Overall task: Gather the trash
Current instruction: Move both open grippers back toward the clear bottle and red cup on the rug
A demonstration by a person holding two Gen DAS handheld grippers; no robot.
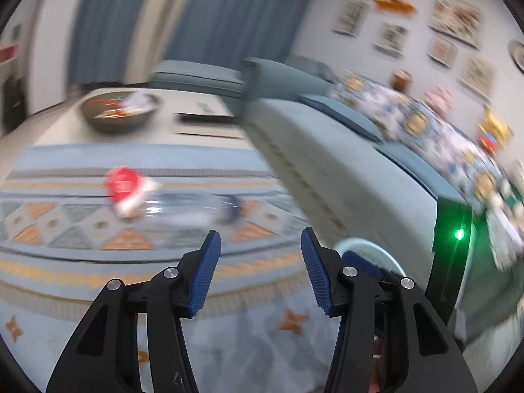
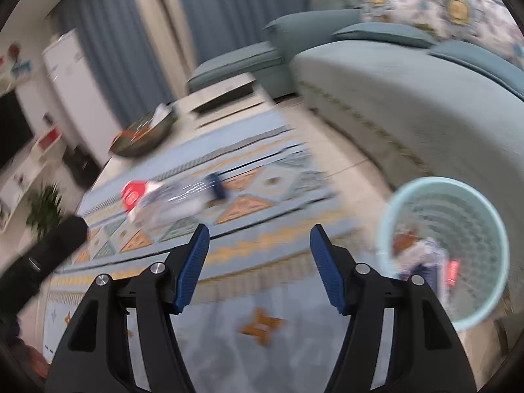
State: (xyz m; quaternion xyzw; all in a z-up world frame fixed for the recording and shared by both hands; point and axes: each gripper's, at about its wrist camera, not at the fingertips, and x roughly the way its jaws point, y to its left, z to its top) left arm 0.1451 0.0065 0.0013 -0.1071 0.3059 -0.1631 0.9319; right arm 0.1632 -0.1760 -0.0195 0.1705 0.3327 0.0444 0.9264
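Reaching for the clear plastic bottle [image 1: 183,208] lying on its side on the patterned rug [image 1: 82,262] comes next, judging by the views. Both the left gripper [image 1: 260,252] and right gripper [image 2: 258,249] have jaws spread and empty. Pinch across the bottle's crinkly middle, then carry it to the pale wastebasket [image 2: 491,226] beside the sofa [image 2: 409,98].

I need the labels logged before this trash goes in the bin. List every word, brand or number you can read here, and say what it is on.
No text can be read; both views are motion-blurred.
Red label on the plastic bottle on the rug: white marks, unreadable.
Red item in the wastebasket: unreadable.
Framed pictures on the wall: blurred.
White cabinet: small marks, unreadable.
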